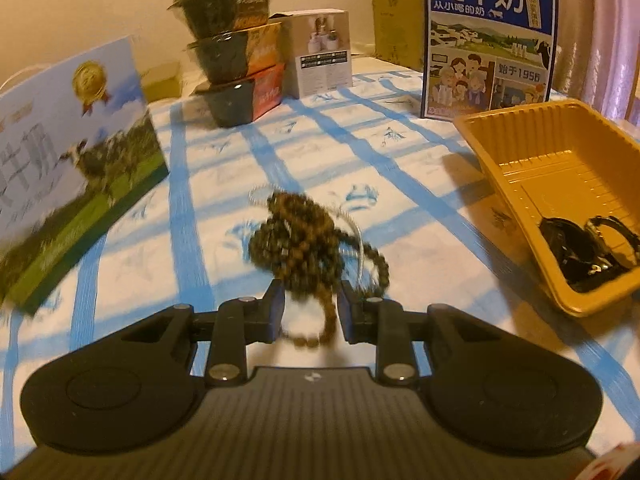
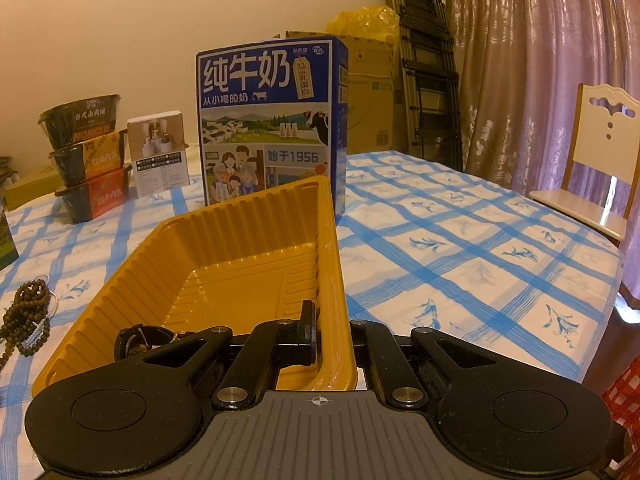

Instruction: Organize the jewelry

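Gripping the yellow tray's (image 2: 256, 264) right wall with our right gripper (image 2: 332, 340), we clench our left gripper (image 1: 311, 308) on the brown bead strand (image 1: 308, 236) bunched on the tablecloth (image 1: 224, 168).

A blue milk carton (image 2: 272, 128), three stacked instant-meal bowls (image 2: 86, 156) and a small white box (image 2: 160, 152) stand on the checked bench (image 2: 460, 240).

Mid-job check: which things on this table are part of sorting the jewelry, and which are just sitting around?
Part of the job:
- brown bead strings, between the left gripper's fingers
- yellow tray, right gripper clamped on its wall
- black watch in the tray

Just lying about:
- blue milk carton
- stacked food bowls
- small white box
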Tool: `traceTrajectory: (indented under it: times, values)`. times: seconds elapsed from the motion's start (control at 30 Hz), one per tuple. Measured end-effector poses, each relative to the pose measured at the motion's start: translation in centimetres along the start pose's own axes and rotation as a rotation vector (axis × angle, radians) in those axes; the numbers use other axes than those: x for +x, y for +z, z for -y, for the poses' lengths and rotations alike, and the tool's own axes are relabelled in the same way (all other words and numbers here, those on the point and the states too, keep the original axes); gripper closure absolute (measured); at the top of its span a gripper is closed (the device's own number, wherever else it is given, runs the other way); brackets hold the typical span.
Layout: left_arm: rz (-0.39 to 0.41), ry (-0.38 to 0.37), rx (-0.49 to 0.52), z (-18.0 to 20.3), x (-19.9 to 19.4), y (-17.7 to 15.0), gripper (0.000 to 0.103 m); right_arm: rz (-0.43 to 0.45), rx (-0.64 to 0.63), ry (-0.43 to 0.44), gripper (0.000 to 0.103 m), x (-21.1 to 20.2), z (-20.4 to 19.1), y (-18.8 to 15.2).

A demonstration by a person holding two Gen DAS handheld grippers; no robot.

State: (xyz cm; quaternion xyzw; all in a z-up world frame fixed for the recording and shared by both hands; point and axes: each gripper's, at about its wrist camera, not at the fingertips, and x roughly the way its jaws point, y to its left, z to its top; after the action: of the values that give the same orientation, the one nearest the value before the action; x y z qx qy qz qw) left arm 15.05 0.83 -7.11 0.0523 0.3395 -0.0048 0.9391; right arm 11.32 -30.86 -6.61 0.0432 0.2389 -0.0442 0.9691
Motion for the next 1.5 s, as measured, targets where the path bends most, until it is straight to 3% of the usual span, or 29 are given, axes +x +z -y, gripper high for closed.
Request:
traceTrajectory:
  times: [0.3,0.6,0.8,1.03,1.2,1.5]
  values:
    - [0.005,0.017,0.075,0.5,3.9,2.1,0.079,-0.004,0.002,-0.001,0.098,0.2,0.0,-0.1]
    - [-0.012,0.000,0.098,0.3,5.0,2.4,0.097,-0.008,0.004,-0.002,0.098,0.4,0.3,-0.3]
    - [0.059,0.009,0.014,-2.5,1.2,3.4,0.097,-0.007,0.003,-0.002,0.098,0.5,0.3,-0.3]
    - [0.107,0.089,-0.113,-7.1,-4.9,2.6,0.097,-0.009,0.002,-0.003,0.098,0.5,0.4,-0.3]
    - [0.072,0.135,-0.219,-9.6,-8.2,-0.1,0.097,-0.008,-0.001,-0.004,0.098,0.5,0.6,-0.4]
    - [-0.065,0.230,-0.306,-11.8,-11.0,-6.0,0.097,-0.009,-0.005,-0.006,0.098,0.5,0.4,-0.4]
